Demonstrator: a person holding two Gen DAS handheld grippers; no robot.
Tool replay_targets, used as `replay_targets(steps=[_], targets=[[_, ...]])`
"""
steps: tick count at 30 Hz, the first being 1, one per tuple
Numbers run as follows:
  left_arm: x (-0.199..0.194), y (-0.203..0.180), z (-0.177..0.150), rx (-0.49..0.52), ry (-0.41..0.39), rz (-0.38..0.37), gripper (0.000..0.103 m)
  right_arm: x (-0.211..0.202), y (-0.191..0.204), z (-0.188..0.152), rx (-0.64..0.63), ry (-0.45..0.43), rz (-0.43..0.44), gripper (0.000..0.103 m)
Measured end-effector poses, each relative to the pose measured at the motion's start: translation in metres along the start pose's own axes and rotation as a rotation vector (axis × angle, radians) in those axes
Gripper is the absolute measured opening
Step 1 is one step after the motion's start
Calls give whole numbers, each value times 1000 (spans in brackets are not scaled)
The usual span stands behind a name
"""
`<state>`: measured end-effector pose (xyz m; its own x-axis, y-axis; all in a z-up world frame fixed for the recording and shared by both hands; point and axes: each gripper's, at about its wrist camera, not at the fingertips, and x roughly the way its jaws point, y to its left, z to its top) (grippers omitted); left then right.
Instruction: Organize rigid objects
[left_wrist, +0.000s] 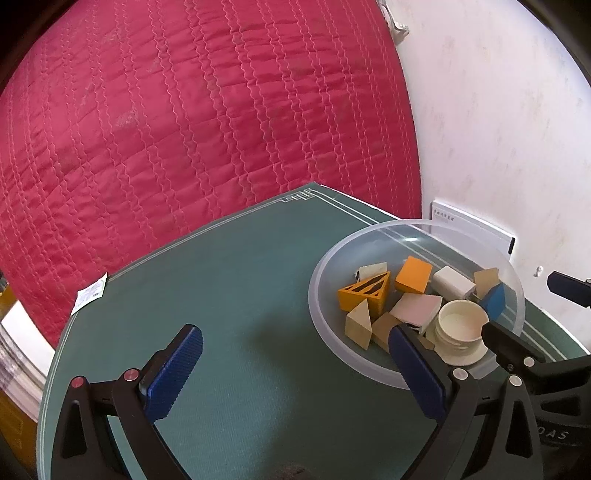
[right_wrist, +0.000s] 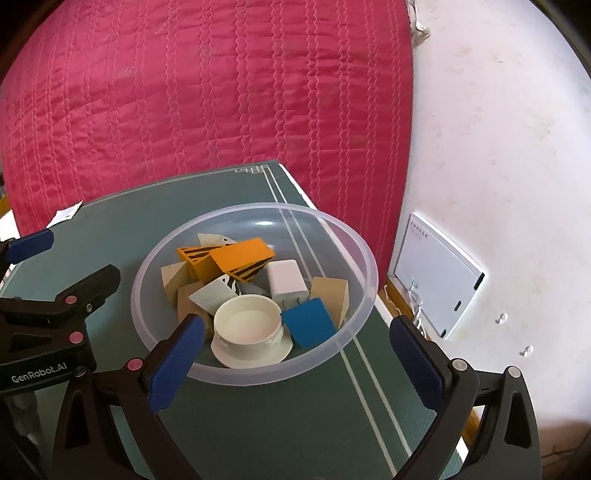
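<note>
Right wrist view: right claw (right_wrist: 295, 373), jaws apart and empty, straddles the near rim of the clear bowl (right_wrist: 364, 258) collecting blocks; left claw (left_wrist: 295, 373) likewise apart beside it on the worktop (left_wrist: 229, 280)

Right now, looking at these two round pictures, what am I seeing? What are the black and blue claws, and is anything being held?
No robot arm here: a person holds a two-finger clamp in each hand, and a wide-angle camera on each looks forward along its fingers. One picture comes from the left gripper, the other from the right gripper. The blue parts are the grip pads.

Both look at a green table with a pink quilted cover behind it. On the table stands a clear plastic bowl holding small items: orange striped wedges, plain wooden blocks, a white charger plug, a blue block and a white round cap.

Both grippers are open and hold nothing; the right one sits at the bowl's near rim.
</note>
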<state>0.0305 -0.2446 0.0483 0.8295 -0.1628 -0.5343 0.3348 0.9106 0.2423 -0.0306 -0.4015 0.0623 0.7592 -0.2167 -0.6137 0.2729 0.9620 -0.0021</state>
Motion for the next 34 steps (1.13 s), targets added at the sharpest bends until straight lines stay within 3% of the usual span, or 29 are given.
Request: replay_targets(steps=[34], targets=[[1, 1, -6, 0, 12, 7, 102, 1, 3, -5, -4, 9, 2, 100]])
